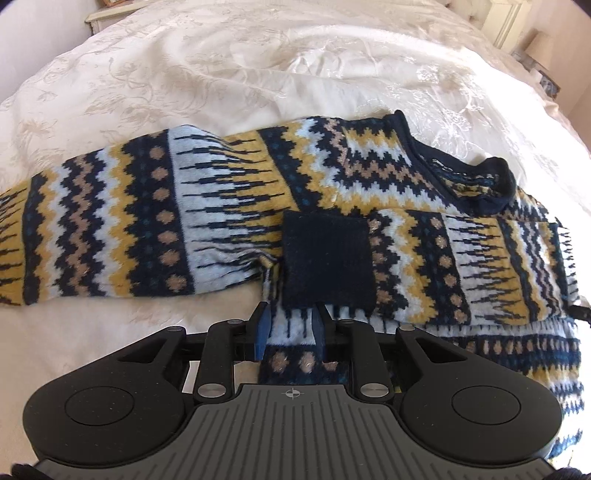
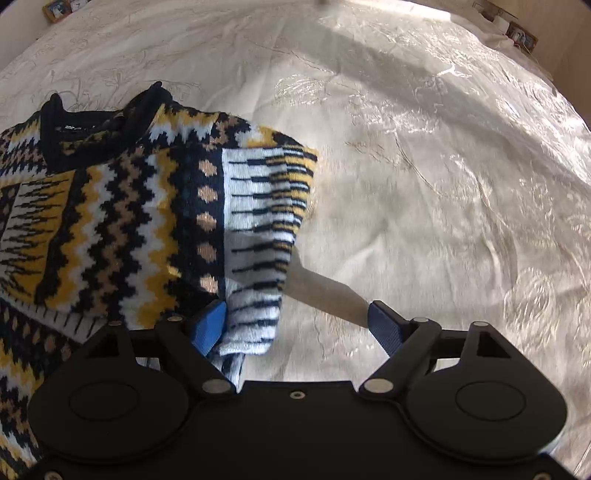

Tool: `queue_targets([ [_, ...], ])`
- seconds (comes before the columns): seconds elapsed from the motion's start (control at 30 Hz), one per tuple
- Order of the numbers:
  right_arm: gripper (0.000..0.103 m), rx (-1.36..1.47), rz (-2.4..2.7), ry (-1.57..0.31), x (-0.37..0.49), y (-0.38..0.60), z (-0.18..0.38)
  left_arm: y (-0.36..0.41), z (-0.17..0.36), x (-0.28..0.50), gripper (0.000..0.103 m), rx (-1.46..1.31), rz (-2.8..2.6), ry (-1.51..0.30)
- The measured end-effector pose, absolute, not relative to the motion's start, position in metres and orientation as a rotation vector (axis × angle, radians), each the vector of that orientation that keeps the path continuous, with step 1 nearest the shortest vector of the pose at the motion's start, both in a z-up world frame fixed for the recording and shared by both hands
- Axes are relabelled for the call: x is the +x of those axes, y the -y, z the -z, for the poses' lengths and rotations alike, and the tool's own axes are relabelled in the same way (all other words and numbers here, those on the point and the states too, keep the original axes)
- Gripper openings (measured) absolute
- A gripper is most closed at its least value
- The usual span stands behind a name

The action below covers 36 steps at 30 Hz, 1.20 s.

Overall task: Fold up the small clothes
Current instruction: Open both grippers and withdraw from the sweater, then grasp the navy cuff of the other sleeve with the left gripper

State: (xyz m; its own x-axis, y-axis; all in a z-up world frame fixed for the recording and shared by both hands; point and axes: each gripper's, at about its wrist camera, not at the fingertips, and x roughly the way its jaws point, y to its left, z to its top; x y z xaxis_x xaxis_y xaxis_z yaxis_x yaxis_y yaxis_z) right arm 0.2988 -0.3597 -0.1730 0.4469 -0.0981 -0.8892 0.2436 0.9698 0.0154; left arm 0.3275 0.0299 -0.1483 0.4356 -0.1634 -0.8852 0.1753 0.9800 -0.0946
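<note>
A knitted sweater (image 1: 229,206) with navy, yellow, white and tan zigzag bands lies across the white bedspread (image 1: 229,74). One sleeve is folded over the body, and its navy cuff (image 1: 327,258) lies just ahead of my left gripper (image 1: 290,325). That gripper's jaws stand a narrow gap apart over the knit, gripping nothing. In the right wrist view the sweater (image 2: 122,221) fills the left side, neck opening (image 2: 85,133) at the top. My right gripper (image 2: 297,325) is wide open. A folded edge of white-and-navy knit (image 2: 255,295) rests against its left pad (image 2: 208,326).
The bedspread (image 2: 443,184) stretches far to the right of the sweater, glossy and wrinkled. Small framed pictures (image 2: 521,35) and furniture stand beyond the bed's far edge. A bedside cabinet (image 1: 107,14) shows at the top left.
</note>
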Motion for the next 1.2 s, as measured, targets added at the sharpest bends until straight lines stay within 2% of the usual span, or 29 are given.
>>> queue_targets([
  [0.1, 0.088, 0.198, 0.238, -1.042, 0.284, 0.360, 0.153, -0.050, 0.140, 0.316, 0.026, -0.013, 0.178, -1.086],
  [0.13, 0.089, 0.213, 0.240, -1.026, 0.280, 0.359, 0.147, -0.057, 0.138, 0.313, 0.030, -0.027, 0.169, -1.084],
  [0.2, 0.100, 0.261, 0.217, -0.995, 0.273, 0.351, 0.135, -0.074, 0.135, 0.307, 0.035, -0.071, 0.141, -1.080],
  [0.3, 0.102, 0.303, 0.165, -0.966, 0.261, 0.327, 0.125, -0.105, 0.133, 0.298, 0.046, -0.151, 0.092, -1.080],
  [0.43, 0.102, 0.340, 0.087, -0.963, 0.246, 0.281, 0.121, -0.152, 0.130, 0.288, 0.071, -0.257, 0.008, -1.060],
  [0.47, 0.102, 0.352, 0.072, -0.966, 0.242, 0.270, 0.122, -0.165, 0.129, 0.286, 0.073, -0.280, -0.015, -1.048],
  [0.73, 0.102, 0.373, -0.027, -0.971, 0.233, 0.198, 0.110, -0.259, 0.115, 0.282, 0.079, -0.392, -0.162, -0.944],
  [0.97, 0.102, 0.375, -0.043, -0.969, 0.235, 0.158, 0.098, -0.328, 0.124, 0.302, 0.079, -0.501, -0.259, -0.906],
  [1.2, 0.102, 0.356, -0.041, -0.990, 0.234, 0.134, 0.090, -0.343, 0.147, 0.326, 0.080, -0.542, -0.222, -0.920],
])
